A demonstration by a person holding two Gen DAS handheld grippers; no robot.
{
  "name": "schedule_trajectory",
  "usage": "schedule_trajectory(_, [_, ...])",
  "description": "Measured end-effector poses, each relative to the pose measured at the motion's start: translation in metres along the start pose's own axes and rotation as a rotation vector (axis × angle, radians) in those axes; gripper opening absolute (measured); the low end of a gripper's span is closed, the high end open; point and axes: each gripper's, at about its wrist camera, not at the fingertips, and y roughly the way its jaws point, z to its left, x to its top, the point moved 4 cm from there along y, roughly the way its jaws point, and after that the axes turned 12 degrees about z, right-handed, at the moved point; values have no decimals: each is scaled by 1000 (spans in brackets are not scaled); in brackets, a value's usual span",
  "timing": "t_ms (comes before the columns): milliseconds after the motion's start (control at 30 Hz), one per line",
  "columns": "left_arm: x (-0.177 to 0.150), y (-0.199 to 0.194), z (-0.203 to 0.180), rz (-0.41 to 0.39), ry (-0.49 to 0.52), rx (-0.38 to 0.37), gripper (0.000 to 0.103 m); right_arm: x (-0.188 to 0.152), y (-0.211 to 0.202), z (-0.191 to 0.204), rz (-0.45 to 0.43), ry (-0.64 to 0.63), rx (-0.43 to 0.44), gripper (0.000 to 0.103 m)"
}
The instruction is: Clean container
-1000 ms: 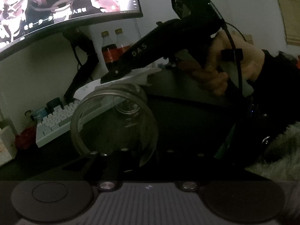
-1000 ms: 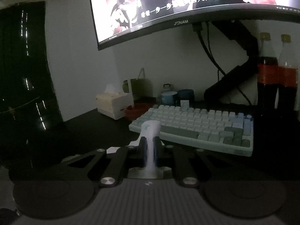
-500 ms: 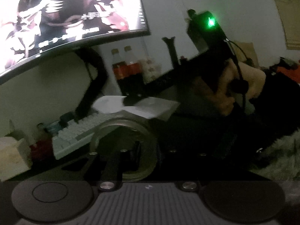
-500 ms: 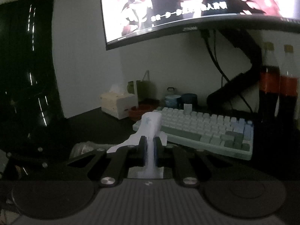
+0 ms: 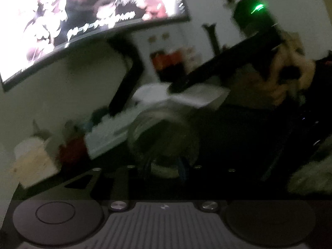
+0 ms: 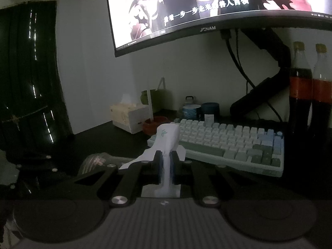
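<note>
Dim desk: right claw (image 6: 165, 164) pinches white tissue (image 6: 167, 139); left claw (image 5: 164, 166) clamps blurred glass container (image 5: 164, 137), contents unclear.

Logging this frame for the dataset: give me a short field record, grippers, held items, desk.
left gripper: grips the glass container, mouth facing the camera; view blurred
right gripper: shut on white tissue
tissue position: just above the container in the left wrist view
desk: keyboard, two cola bottles, tissue box
background: monitor on
</note>
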Motion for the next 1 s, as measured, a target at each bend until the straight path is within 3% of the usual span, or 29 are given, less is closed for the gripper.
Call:
schedule_trajectory(100, [2, 9, 1, -4, -41, -43, 25, -3, -4, 0, -5, 6, 1, 11])
schedule_trajectory(333, [4, 26, -11, -1, -6, -71, 15, -9, -16, 0, 4, 13, 12, 11])
schedule_trajectory(633, [3, 29, -24, -3, 20, -136, 14, -12, -23, 24, -3, -13, 106, 11])
schedule_trajectory(767, [3, 27, -33, -3, 42, -107, 14, -17, -28, 29, -14, -55, 114, 11])
schedule_trajectory(1000, [5, 29, -41, -1, 64, -43, 14, -17, -26, 3, -31, 45, 28, 12])
